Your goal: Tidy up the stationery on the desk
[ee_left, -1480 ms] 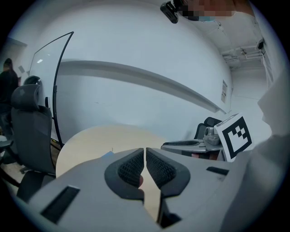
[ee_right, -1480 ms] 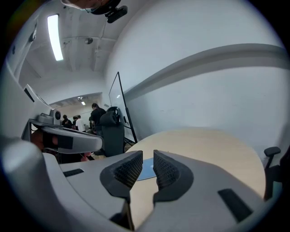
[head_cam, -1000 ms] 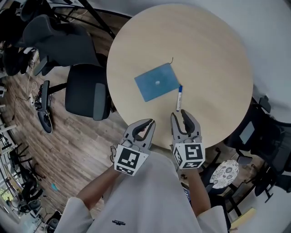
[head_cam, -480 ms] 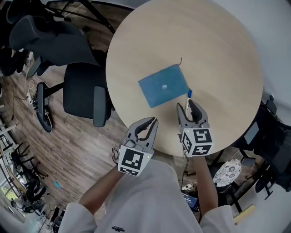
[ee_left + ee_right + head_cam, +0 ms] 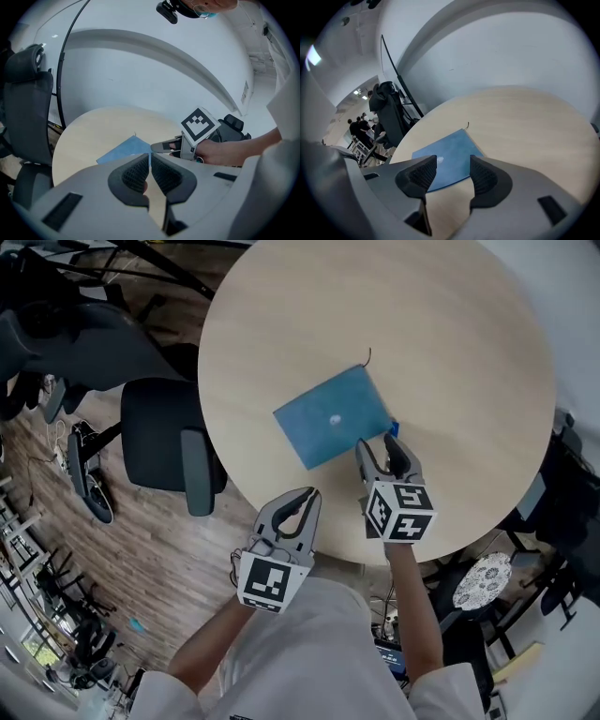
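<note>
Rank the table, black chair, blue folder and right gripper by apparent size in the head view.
1. Table
2. Black chair
3. Blue folder and right gripper: about alike; the gripper is nearer the camera, so unranked.

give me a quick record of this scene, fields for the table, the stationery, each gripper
surface: round wooden table
stationery: blue notebook lying flat; pen, only its blue end showing by the notebook's right corner
left gripper: jaws together, empty, at the table's near edge
right gripper: jaws apart, over the pen, nothing gripped
nearby: office chair beside the table
</note>
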A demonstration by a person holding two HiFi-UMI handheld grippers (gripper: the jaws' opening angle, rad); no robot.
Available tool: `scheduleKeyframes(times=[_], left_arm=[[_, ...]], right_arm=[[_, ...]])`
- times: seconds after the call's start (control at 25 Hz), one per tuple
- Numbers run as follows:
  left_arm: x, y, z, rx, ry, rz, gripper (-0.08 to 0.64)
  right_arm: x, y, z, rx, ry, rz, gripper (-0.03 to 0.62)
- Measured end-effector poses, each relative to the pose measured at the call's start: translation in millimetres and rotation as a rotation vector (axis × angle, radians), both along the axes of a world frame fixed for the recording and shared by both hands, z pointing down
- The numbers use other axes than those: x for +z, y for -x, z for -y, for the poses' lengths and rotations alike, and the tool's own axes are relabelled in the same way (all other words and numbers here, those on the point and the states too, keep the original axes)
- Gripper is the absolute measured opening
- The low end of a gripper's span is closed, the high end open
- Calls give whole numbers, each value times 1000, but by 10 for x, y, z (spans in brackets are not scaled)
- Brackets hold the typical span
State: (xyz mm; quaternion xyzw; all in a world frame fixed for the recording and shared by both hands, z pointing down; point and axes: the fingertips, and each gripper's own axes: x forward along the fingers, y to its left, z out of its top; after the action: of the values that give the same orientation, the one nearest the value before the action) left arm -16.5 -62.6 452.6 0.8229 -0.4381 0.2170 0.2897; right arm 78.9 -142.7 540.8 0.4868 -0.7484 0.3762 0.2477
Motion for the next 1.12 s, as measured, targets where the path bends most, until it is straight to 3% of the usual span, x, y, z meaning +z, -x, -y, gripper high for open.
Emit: scheduleKeyframes(times=[0.28, 0.56, 0.72, 1.12], left_arm=[[114, -23, 0, 25, 7, -2, 31], [336, 43, 29, 13, 39, 14, 31], [523, 69, 105, -9, 64, 23, 31], [1174, -80, 228, 80, 137, 63, 32]], right_arm=[[300, -39, -57, 112, 94, 64, 232], [489, -104, -28, 196, 117, 56, 246], [541, -137, 23, 201, 114, 54, 256], [679, -238, 201, 228, 123, 45, 273]])
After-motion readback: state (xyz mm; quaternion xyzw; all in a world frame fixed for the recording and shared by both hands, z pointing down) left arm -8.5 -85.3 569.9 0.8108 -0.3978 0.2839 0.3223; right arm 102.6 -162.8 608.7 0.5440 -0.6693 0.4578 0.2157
